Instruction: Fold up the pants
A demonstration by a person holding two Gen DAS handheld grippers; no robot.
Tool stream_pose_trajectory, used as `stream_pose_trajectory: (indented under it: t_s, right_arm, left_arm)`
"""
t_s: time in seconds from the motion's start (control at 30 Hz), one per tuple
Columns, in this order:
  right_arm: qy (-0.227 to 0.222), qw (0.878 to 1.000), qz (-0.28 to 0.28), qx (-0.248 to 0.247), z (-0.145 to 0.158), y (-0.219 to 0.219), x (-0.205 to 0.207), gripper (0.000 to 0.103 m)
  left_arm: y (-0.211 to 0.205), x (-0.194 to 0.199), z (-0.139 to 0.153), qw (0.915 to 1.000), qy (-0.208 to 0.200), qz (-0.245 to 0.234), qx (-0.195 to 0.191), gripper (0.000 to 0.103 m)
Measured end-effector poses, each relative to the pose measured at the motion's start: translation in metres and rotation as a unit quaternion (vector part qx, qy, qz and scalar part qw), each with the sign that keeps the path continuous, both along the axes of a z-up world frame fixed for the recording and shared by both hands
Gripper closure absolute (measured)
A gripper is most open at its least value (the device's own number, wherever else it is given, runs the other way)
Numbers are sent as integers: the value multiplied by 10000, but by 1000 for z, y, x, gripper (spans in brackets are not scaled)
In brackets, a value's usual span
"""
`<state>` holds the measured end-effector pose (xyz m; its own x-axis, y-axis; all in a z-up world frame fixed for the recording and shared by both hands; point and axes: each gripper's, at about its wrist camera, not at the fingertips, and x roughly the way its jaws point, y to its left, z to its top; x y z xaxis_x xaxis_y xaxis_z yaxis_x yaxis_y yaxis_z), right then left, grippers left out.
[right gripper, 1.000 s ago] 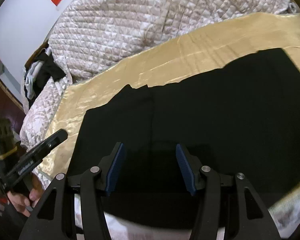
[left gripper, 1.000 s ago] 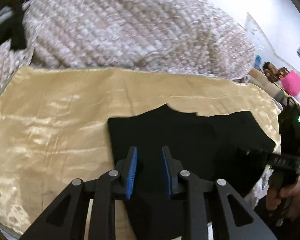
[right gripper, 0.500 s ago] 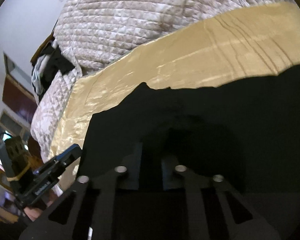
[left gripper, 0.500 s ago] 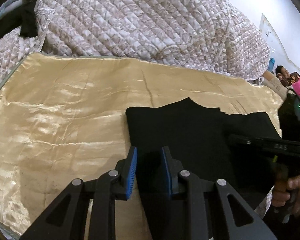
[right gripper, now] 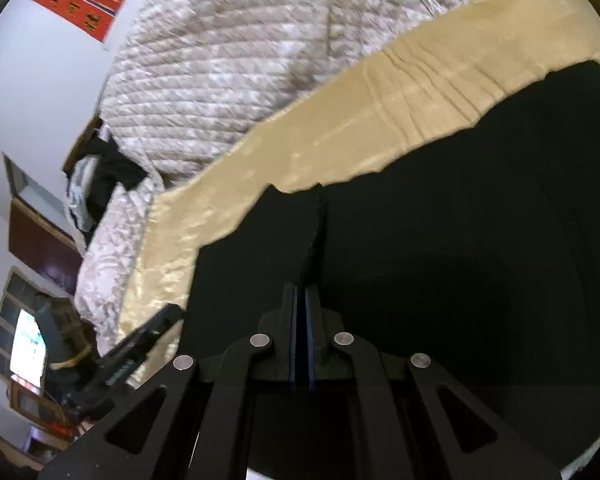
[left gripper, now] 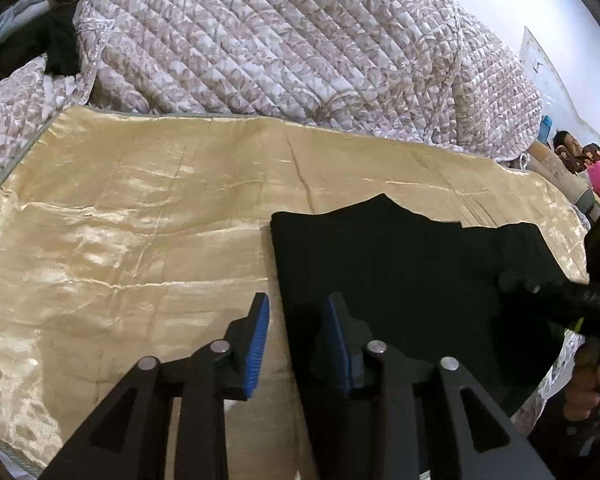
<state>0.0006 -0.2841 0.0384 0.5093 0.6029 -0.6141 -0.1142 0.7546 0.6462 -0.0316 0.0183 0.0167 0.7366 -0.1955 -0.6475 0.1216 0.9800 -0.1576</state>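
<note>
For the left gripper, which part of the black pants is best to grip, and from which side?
Probably the near left edge of the black pants, approached from the near side. That straight edge lies flat on the gold cloth, already between the open pads of the left gripper.

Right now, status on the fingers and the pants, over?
Right gripper shut, pinching a ridge of the black pants. Left gripper open, jaws just widened, straddling the pants' left edge on the gold sheet. Nothing in the way.
</note>
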Motion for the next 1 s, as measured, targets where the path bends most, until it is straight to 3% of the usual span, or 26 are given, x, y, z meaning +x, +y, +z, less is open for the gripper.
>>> stream_pose_trajectory:
  t_s: [0.1,0.33,0.47,0.57,0.67,0.8,0.87,1.0]
  right_arm:
    - [249,9997,-79,-11,-17,-3,4,101]
    - [42,9993,-93,-355,-6,-4,1,101]
    - [-540,9930,-366,-989,19,-9,-8,100]
    - [-737,9907,-104,-1138,31,6,4,100]
    - [-600,9897,239,-1280,26,30,29,100]
    - [4,9881,205,-1526,-4,40,62,100]
    - [-3,9901,95,-1399,-4,36,62,100]
    - [-168,9847,95,-1729,3,37,51,100]
  left_arm:
    - [0,1,-1,10000,46,3,-28,70]
    - [-4,2,0,9999,9,-89,59,68]
    - [-5,13,6,9999,-3,-4,145,65]
    - [-15,34,12,9997,20,-206,146,65]
    - [-26,59,9,9991,138,-302,274,65]
    - [-27,79,-8,9984,399,-285,272,65]
    - [-31,76,-7,9982,303,-336,384,64]
    - [-26,66,-3,9989,247,-279,272,63]
